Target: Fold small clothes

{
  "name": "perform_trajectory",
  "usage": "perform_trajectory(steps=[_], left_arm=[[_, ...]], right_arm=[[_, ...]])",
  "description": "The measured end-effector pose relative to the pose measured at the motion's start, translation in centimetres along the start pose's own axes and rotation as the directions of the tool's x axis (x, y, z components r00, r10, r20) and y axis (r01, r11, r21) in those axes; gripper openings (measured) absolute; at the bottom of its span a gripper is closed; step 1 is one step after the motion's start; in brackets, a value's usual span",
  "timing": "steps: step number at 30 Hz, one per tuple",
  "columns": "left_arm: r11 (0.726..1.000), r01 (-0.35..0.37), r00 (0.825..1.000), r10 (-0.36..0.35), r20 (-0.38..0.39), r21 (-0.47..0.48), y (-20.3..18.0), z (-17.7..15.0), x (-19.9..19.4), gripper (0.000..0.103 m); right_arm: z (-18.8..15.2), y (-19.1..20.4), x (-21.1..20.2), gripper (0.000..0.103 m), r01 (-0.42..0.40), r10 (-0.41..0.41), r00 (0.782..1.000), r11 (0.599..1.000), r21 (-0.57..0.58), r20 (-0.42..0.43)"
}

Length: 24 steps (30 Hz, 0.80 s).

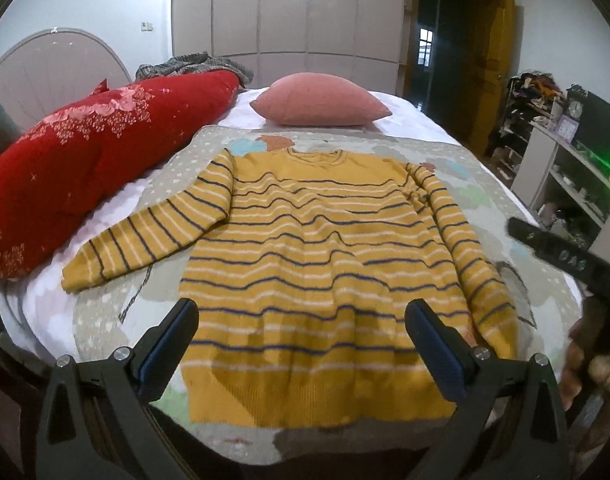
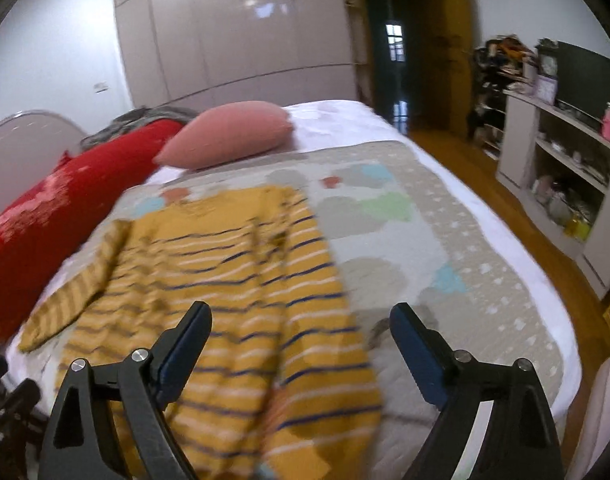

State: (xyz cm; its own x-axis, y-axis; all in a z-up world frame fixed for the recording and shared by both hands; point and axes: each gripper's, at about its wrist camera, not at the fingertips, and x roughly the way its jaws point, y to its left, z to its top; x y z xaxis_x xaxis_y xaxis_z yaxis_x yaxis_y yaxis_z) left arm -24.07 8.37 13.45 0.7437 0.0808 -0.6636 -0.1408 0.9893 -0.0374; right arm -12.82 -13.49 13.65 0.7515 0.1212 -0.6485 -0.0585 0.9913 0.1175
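Left wrist view. I am looking along the left gripper (image 1: 301, 316), whose fingers (image 1: 183, 320) are standing wide apart with nothing between the pads. Beyond and below them the yellow striped sweater (image 1: 317, 264) is lying flat, face up, on the patterned quilt (image 1: 501, 184) covering the bed (image 1: 45, 292); its collar is pointing away from me and its hem is lying nearest the camera. One sleeve is stretching out to the picture's left past the quilt edge onto the white sheet, and the other is lying along the body on the right. A red floral pillow (image 1: 77, 164) is resting along the left side of the bed, and a pink cushion (image 1: 319, 100) is sitting beyond the collar. At the right edge the right gripper (image 1: 565, 256) is showing as a dark blurred bar, with a hand (image 1: 593, 368) gripping below it.

Right wrist view. This picture is motion-blurred. I am seeing the right gripper (image 2: 301, 320) with its fingers (image 2: 411, 340) apart and empty, hovering clear of the fabric. The yellow striped sweater (image 2: 233, 300) is filling the lower left, on the patterned quilt (image 2: 445, 208). The pink cushion (image 2: 229, 136) and the red floral pillow (image 2: 45, 216) are lying beyond it. A shelf unit (image 2: 557, 168) is standing against the right wall.
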Motion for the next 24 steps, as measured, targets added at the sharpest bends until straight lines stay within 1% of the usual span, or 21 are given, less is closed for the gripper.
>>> perform_trajectory(steps=[3,8,17,24], left_arm=[[1.000,0.012,1.000,-0.012,0.002,-0.015,0.8,-0.9,-1.1,0.103],[0.999,0.012,1.000,-0.011,0.004,-0.040,1.8,-1.5,-2.0,0.103],[0.999,0.023,1.000,-0.023,-0.004,-0.033,1.8,-2.0,-2.4,0.103],[1.000,0.014,1.000,-0.013,0.009,-0.024,1.4,-2.0,-2.6,0.103]], right_arm=[[-1.4,1.3,-1.0,0.094,-0.033,0.033,0.999,0.999,0.000,-0.020],[-2.6,3.2,-1.6,0.094,-0.038,0.037,0.998,0.999,-0.025,-0.046],[-3.4,4.2,-2.5,0.094,-0.059,0.057,0.997,0.998,-0.033,-0.051],[-3.8,4.5,-2.7,0.094,-0.051,0.048,0.998,0.997,-0.053,-0.046]])
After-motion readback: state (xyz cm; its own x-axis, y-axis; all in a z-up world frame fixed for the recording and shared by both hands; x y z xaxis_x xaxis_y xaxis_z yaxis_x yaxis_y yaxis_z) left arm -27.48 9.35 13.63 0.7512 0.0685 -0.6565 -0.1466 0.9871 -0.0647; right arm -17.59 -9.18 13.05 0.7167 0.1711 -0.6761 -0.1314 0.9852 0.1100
